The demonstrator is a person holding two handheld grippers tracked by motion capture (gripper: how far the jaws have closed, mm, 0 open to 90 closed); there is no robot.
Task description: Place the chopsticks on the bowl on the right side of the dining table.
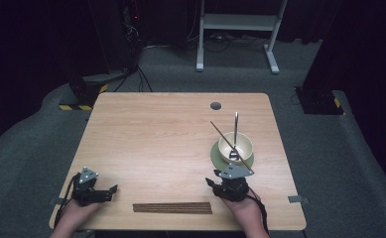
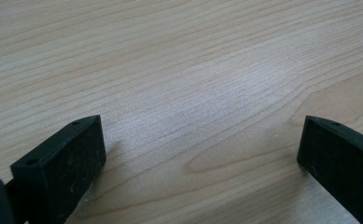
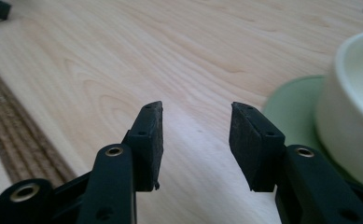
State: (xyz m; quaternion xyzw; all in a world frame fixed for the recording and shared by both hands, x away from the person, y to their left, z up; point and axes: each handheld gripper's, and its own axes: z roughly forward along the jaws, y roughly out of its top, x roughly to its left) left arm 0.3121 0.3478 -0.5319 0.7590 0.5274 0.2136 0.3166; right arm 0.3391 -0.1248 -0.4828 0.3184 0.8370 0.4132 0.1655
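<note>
Bowl [image 1: 235, 147] sits on its green saucer [image 1: 215, 154] at the desk's [image 1: 170, 129] right side, a spoon and a chopstick [image 1: 223, 133] standing propped inside it. Near the front edge lies a brown slatted mat [image 1: 172, 208]. Right gripper [image 3: 195, 140] hovers just beside the saucer, fingers apart and empty. Left gripper [image 2: 202, 154] waits well apart at the left, fingers wide open over bare wood. Risky: a careless nudge here could tip those leaning utensils out.

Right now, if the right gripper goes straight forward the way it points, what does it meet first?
Probably only bare table: the right gripper, jaws open, aims past the green plate and white bowl, which sit just beside its line. Depth is unclear.
</note>
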